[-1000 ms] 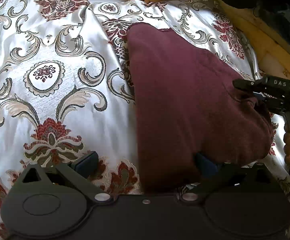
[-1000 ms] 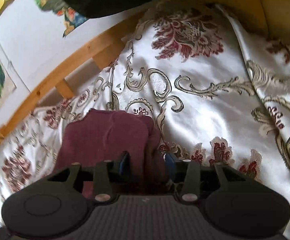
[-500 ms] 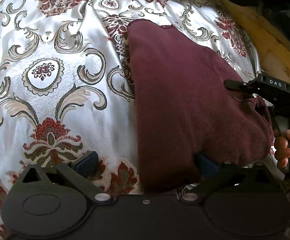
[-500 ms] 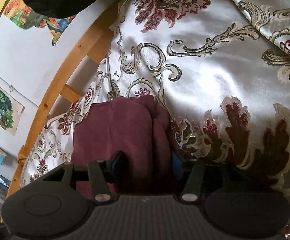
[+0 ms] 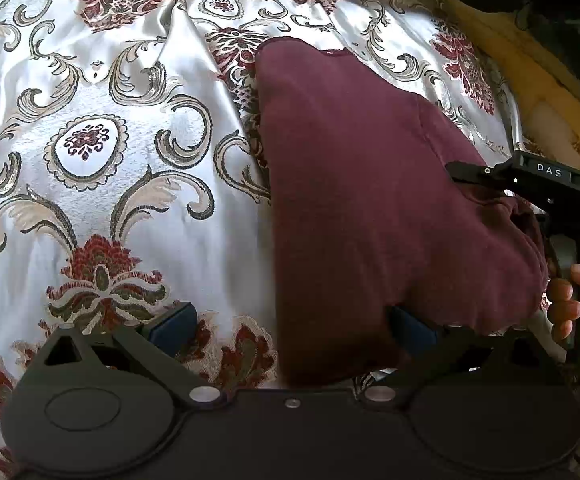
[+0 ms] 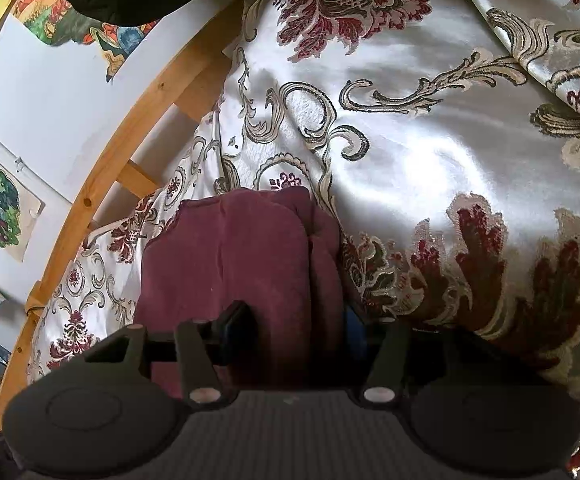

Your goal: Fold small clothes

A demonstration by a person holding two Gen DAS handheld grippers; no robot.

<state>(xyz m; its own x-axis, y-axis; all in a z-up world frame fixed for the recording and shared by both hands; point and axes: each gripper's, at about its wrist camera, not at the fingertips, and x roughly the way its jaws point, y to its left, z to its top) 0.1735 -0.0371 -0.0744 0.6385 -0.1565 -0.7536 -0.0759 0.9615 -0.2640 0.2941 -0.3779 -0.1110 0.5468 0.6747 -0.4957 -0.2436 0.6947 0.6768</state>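
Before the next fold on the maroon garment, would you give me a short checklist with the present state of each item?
1. Right gripper has cloth between its fingers: ok, a bunched edge of the maroon garment fills the gap.
2. Left gripper grips the near edge: not ok, its fingers stand wide apart, only the right one under the cloth.
3. Garment lies smooth: not ok, it is bunched up at the right gripper.
4. Far edge rests flat on the bedspread: ok.
5. Room to fold leftward: ok, bare bedspread there.
6. Layers under the garment aligned: cannot tell, hidden.
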